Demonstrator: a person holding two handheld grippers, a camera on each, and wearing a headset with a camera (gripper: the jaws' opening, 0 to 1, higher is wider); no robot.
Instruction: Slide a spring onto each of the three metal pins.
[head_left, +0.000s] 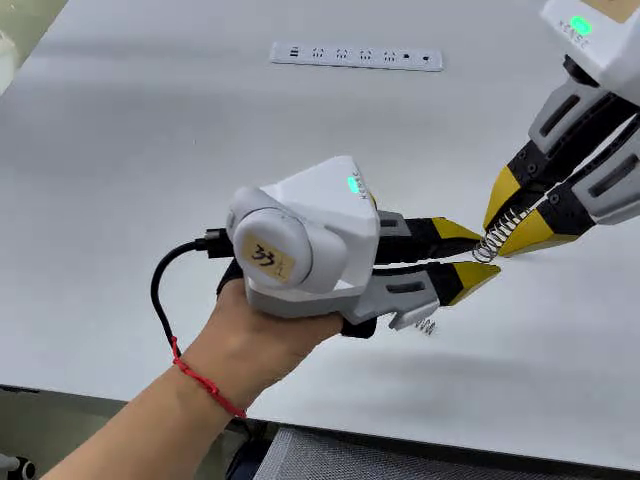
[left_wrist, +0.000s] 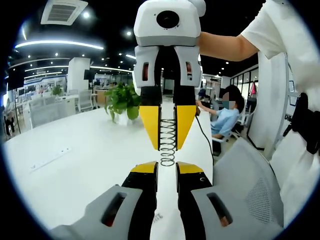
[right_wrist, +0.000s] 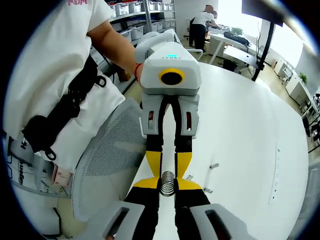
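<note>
My right gripper (head_left: 512, 232) reaches in from the upper right, shut on a small steel spring (head_left: 499, 234). The spring (left_wrist: 167, 142) hangs between its yellow fingertips and pokes out below them. In the right gripper view the spring (right_wrist: 167, 183) is end-on between my own jaws. My left gripper (head_left: 482, 252), held in a hand, points right and meets the right one tip to tip. The spring's free end sits just at its tips (left_wrist: 167, 169). Its jaws stand a narrow gap apart, and I cannot make out a pin between them.
A loose spring (head_left: 426, 326) lies on the white table (head_left: 150, 150) under the left gripper. Two small metal pieces (right_wrist: 214, 165) (right_wrist: 207, 190) lie on the table beside the jaws. A white power strip (head_left: 357, 56) lies at the far edge. A mesh chair (head_left: 400, 460) stands at the near edge.
</note>
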